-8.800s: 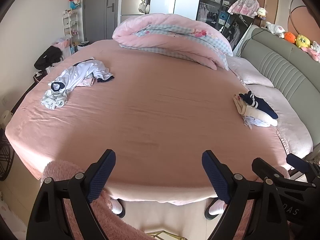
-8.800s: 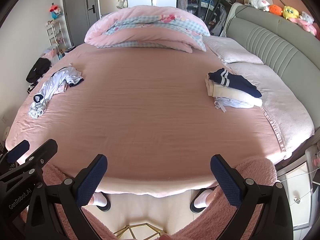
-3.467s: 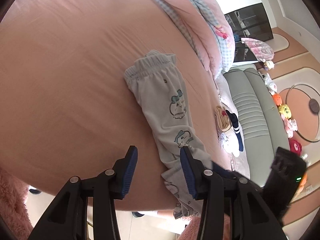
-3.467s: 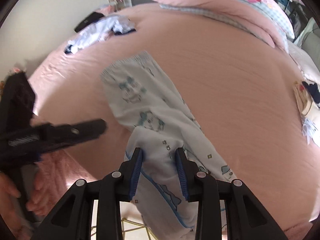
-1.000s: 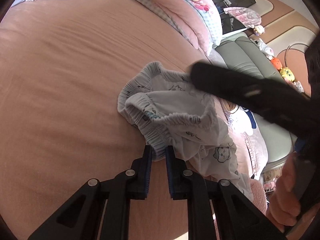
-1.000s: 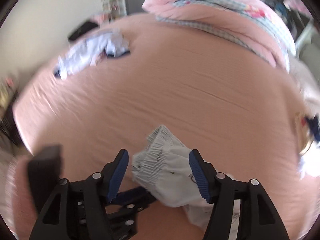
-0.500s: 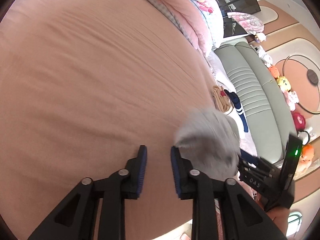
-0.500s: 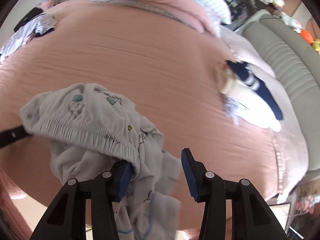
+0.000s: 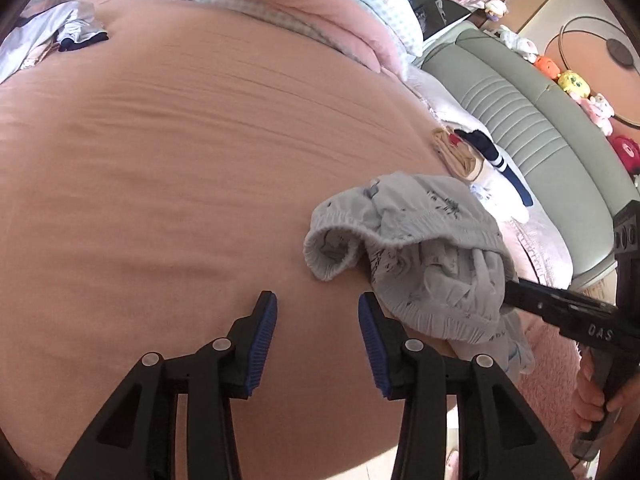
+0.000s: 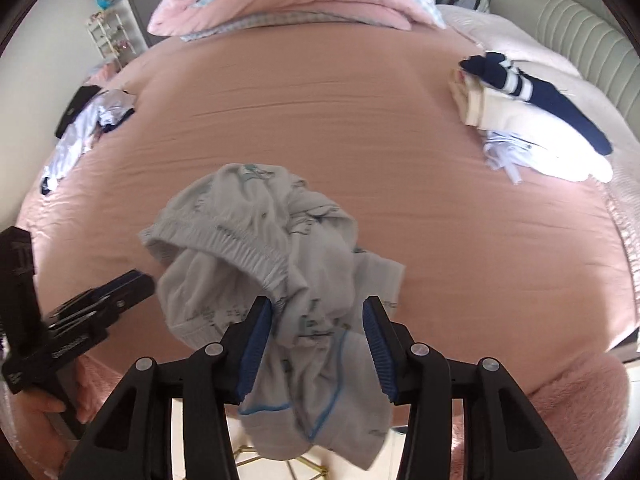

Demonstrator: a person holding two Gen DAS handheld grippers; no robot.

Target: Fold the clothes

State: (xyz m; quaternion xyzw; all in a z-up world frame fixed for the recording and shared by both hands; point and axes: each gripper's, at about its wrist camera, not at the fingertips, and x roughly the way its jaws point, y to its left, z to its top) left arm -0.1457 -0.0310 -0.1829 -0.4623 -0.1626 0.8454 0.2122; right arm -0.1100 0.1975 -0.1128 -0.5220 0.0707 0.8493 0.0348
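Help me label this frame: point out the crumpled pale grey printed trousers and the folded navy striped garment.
crumpled pale grey printed trousers (image 10: 256, 216), right wrist view, elastic waistband.
folded navy striped garment (image 10: 556, 100), right wrist view, plain navy part.

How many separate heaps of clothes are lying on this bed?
3: the crumpled pale pants near the front edge, a loose pile far left, and a folded stack right, by the headboard. More may be hidden.

The pale printed trousers (image 10: 256, 264) are lying bunched near the front edge of the pink bed (image 10: 340, 120), their lower part hanging between the right gripper (image 10: 318, 344)'s blue pads; the left pad is touching the elastic waistband, the right pad standing clear. The left gripper (image 10: 120, 286) is pointing in just left of the trousers; a folded stack (image 10: 532, 112) is sitting far right of them, a loose heap (image 10: 88, 128) far left.
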